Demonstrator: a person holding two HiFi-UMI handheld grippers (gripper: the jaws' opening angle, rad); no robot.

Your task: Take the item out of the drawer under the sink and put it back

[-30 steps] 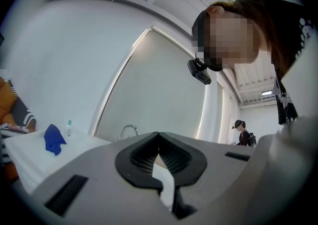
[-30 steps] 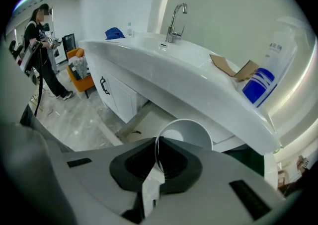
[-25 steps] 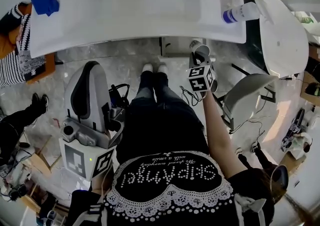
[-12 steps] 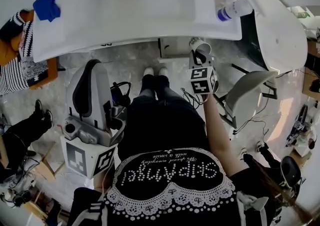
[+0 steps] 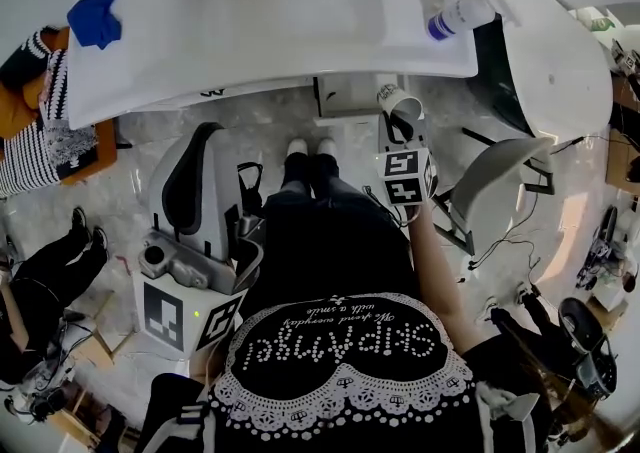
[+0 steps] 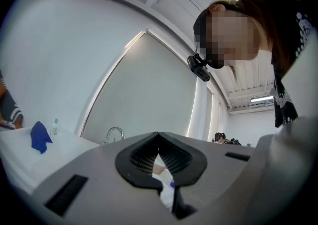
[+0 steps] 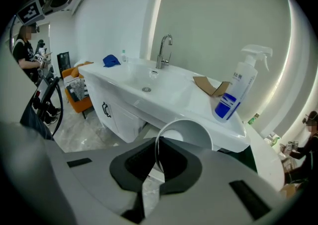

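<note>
My right gripper pinches the white cup by its rim. The drawer lies just beside it, to its left. My left gripper is closed and empty, and it sits farther off.

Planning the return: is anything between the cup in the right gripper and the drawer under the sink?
Nothing visible does. The right gripper holds the white cup by its rim, just beside the drawer under the sink; no object shows between them.
</note>
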